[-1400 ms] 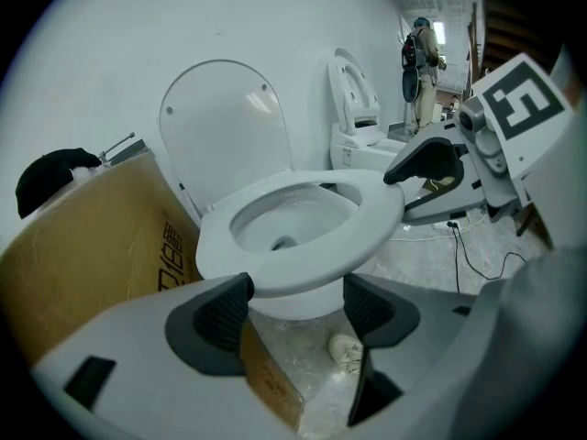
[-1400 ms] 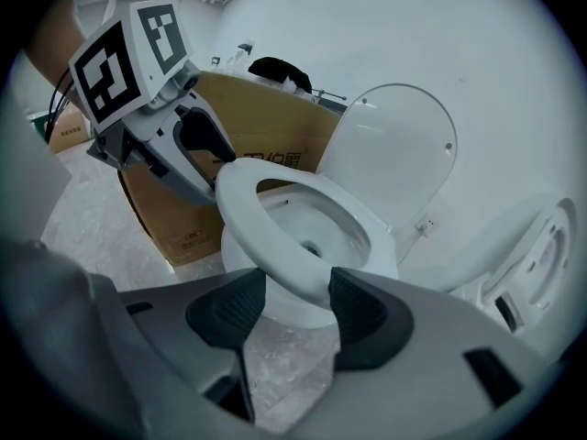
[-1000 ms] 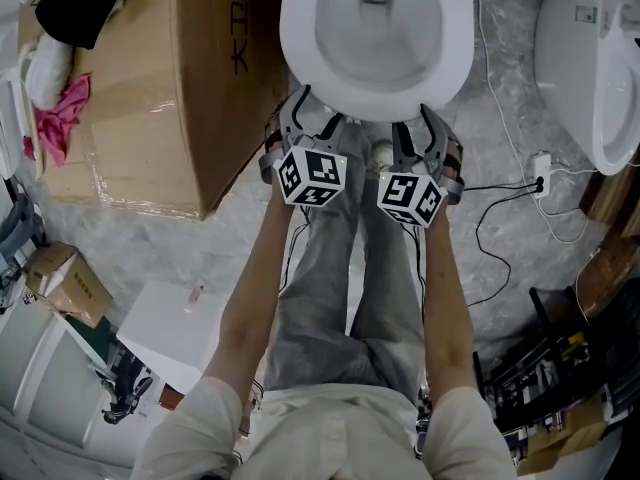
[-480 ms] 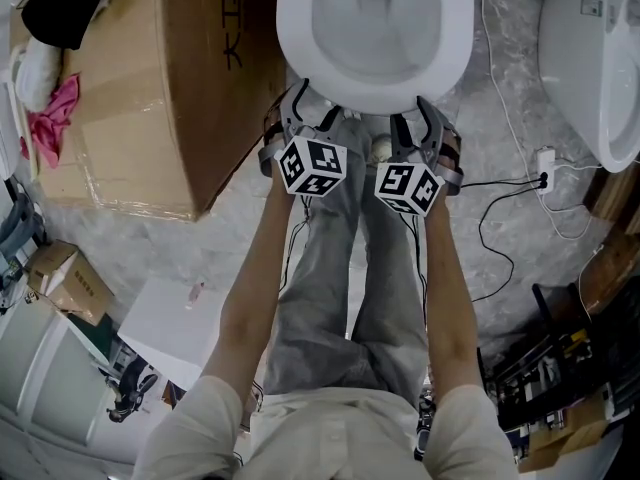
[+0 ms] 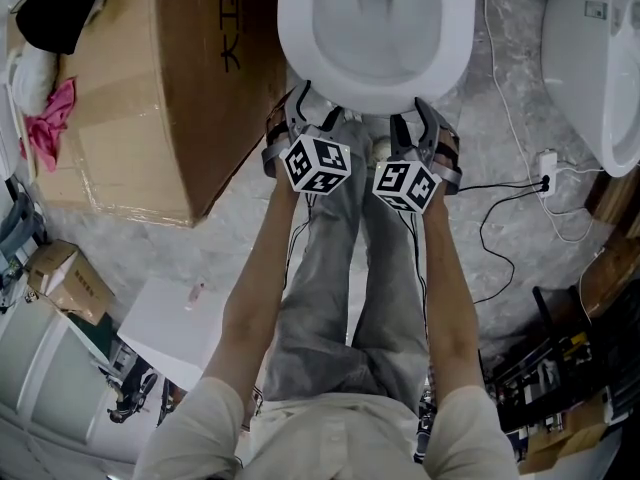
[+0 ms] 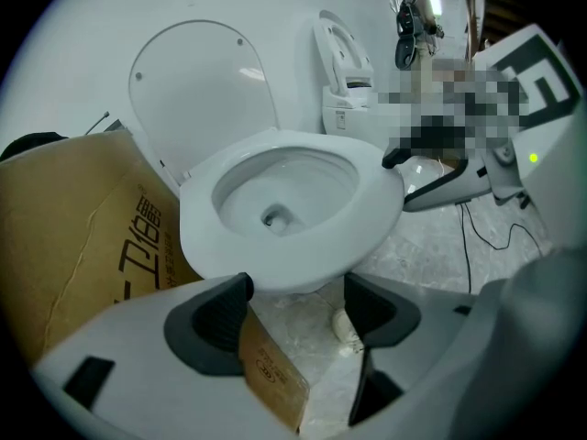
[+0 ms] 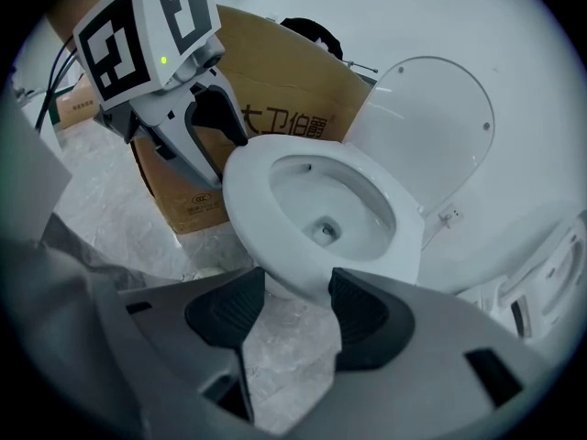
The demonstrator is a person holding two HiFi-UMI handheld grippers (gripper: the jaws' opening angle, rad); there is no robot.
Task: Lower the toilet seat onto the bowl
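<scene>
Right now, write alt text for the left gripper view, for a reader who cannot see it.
The left gripper, jaws open and empty, hovers just below the front rim of a white toilet bowl whose lid stands upright. A cardboard box sits at left, a second toilet behind.

Your head view is evenly lit and sharp, with soft light and only faint shadows. The white toilet bowl (image 5: 375, 28) is its brightest area yet keeps its shading. Your two gripper views are wide-angle: lines bow and the corners fall to black. There the raised lid (image 6: 197, 90) carries a pale glare streak, and the near bodies of the left hand-held gripper (image 6: 295, 291) and right hand-held gripper (image 7: 295, 287) look soft and dim.
</scene>
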